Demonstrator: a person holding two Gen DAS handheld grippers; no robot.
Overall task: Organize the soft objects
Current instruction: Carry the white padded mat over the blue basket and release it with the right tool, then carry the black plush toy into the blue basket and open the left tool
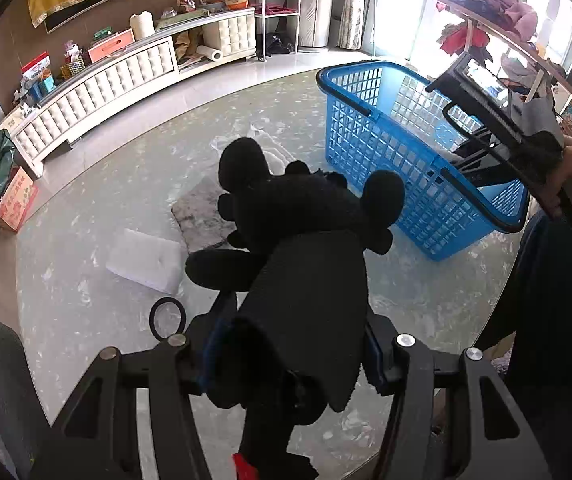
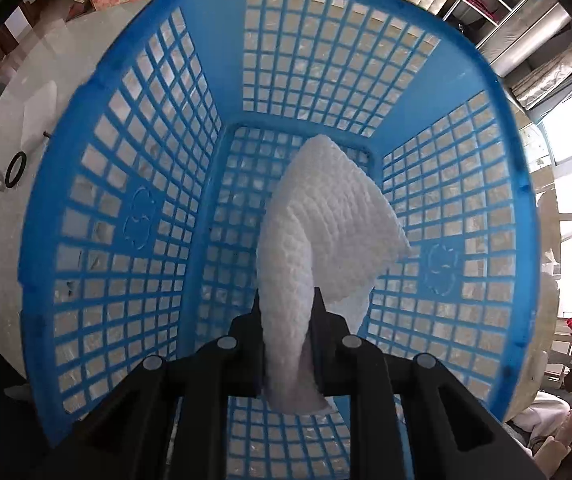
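Observation:
In the left wrist view, my left gripper (image 1: 294,344) is shut on a black plush toy (image 1: 298,208), whose round ears and limbs stick out ahead over the marbled tabletop (image 1: 85,300). To its right, a blue lattice basket (image 1: 366,136) stands on the table. The right gripper (image 1: 486,148) reaches down into that basket from the upper right. In the right wrist view, my right gripper (image 2: 288,308) points straight down into the basket (image 2: 125,220), shut on a white quilted cloth (image 2: 326,220) that hangs toward the basket floor.
On the table left of the plush lie a white foam pad (image 1: 145,260), a grey cloth (image 1: 201,216), a pale cloth (image 1: 269,148) and a black ring (image 1: 167,318). A person (image 1: 546,280) sits at the right edge. A white cabinet (image 1: 105,92) lines the far wall.

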